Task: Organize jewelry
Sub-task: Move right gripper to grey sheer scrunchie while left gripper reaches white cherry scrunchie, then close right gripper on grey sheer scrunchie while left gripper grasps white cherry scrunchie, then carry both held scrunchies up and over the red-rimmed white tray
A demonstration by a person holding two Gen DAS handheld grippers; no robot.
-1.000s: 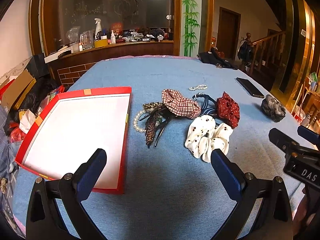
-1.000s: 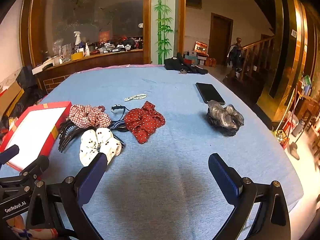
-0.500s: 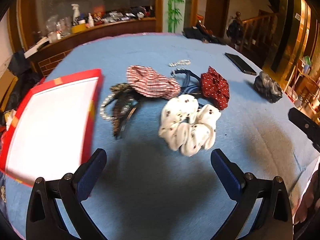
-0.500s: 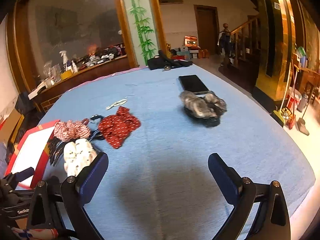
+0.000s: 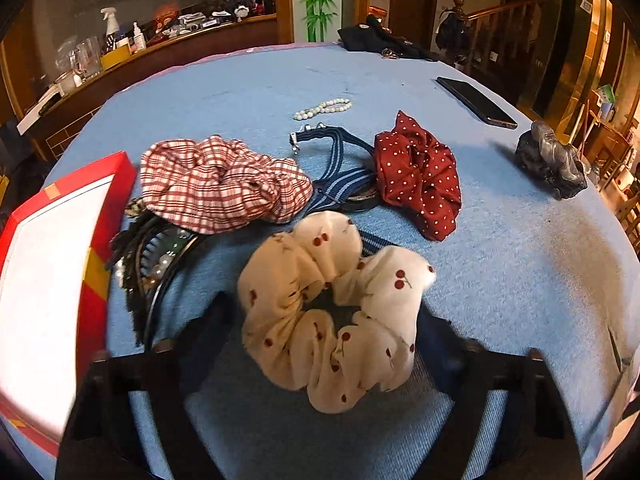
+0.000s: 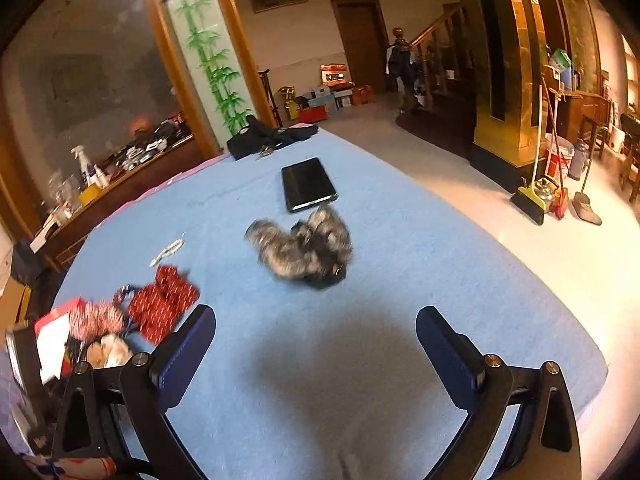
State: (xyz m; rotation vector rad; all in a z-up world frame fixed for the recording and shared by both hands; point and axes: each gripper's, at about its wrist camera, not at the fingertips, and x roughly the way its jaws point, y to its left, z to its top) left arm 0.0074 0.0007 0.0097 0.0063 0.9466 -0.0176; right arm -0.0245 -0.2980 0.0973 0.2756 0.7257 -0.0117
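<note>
A cream scrunchie with red cherries [image 5: 288, 280] lies on the blue cloth, right between the fingers of my left gripper [image 5: 324, 332]. Its jaws are closing around the scrunchie, which does not look squeezed. Behind it lie a red plaid scrunchie [image 5: 216, 184], a red dotted scrunchie [image 5: 420, 176], a blue striped band [image 5: 340, 160], dark headbands [image 5: 152, 264] and a pearl bracelet [image 5: 322, 109]. The red box with a white inside [image 5: 100, 184] sits at the left. My right gripper [image 6: 316, 340] hangs open over bare cloth, with a grey scrunchie [image 6: 304, 248] ahead of it.
A black phone [image 6: 308, 184] lies beyond the grey scrunchie, and a dark garment [image 6: 272, 136] rests at the table's far edge. The table's right edge drops to a tiled floor with a broom [image 6: 532, 200]. A cluttered counter [image 5: 120, 44] stands behind the table.
My left gripper has come forward and down onto the cherry scrunchie, and its jaws have narrowed around it. The right gripper has swung right, so the grey scrunchie now sits ahead of it.
</note>
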